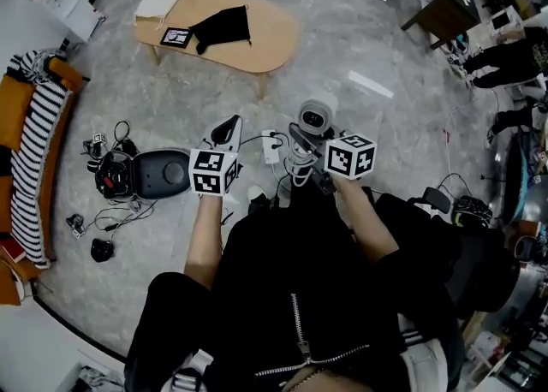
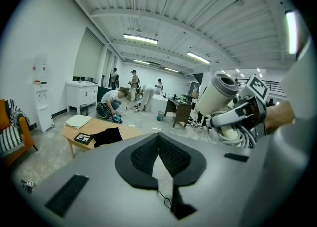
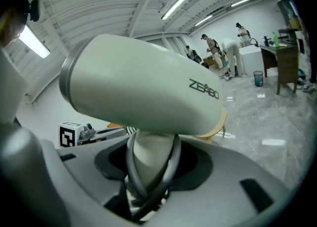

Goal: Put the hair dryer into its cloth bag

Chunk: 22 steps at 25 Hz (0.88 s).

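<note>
Below, grey marbled floor [image 1: 368, 82] spreads through a cluttered workshop, with a low oval wooden table [image 1: 274, 44] at eleven o'clock carrying the black cloth bag [image 1: 224, 26]. At one o'clock the pale hair dryer [image 3: 148, 87], cord looped round its handle, is clenched in the right gripper [image 3: 151, 171]; the left gripper [image 2: 158, 141] is pinched closed, empty.

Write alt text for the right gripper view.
A pale hair dryer marked ZEABO fills the view, its handle clamped between the dark fingers of the right gripper. Behind it are a grey floor, ceiling lights and people far off.
</note>
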### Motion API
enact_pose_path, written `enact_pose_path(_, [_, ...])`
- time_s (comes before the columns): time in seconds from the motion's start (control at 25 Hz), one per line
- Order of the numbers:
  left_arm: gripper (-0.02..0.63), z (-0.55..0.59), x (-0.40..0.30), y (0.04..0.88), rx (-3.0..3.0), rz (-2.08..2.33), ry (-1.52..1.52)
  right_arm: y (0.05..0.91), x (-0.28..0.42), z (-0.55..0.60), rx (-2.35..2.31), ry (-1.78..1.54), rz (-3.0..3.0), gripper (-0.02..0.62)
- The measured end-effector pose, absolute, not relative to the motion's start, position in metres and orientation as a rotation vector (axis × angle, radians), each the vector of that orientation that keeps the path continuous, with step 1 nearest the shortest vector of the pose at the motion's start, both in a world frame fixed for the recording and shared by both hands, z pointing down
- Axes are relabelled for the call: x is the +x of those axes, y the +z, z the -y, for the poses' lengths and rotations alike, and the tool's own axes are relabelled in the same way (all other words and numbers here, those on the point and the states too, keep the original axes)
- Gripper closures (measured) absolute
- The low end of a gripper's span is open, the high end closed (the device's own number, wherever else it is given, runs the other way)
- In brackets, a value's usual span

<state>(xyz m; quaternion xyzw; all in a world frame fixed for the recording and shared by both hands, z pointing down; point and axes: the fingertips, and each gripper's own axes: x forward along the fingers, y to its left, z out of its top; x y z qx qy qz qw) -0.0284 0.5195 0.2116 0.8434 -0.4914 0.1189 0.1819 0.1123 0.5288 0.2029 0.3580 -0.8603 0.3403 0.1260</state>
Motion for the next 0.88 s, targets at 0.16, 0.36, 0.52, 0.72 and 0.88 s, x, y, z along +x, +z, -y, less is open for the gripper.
enact_pose_path(0.16, [0.592,-0.525,-0.021,0.219,2.39,1.348,0.38,0.205,0.122,-0.528,1.087,1.016,2.503,0.4])
enact_pose_path(0.36, [0.592,-0.522,-0.024,0.231,2.381,1.325,0.402,0.218,0.123,-0.523,1.112,1.074,2.486,0.4])
enact_pose_path(0.52, [0.592,-0.52,-0.024,0.232,2.381,1.346,0.412,0.225,0.123,-0.515,1.079,1.088,2.481,0.4])
enact_pose_path(0.72, [0.592,-0.512,-0.025,0.226,2.361,1.385,0.425,0.219,0.121,-0.502,1.034,1.082,2.509,0.4])
enact_pose_path(0.88, [0.591,-0.507,-0.024,0.222,2.349,1.409,0.464,0.217,0.12,-0.488,1.006,1.097,2.524,0.4])
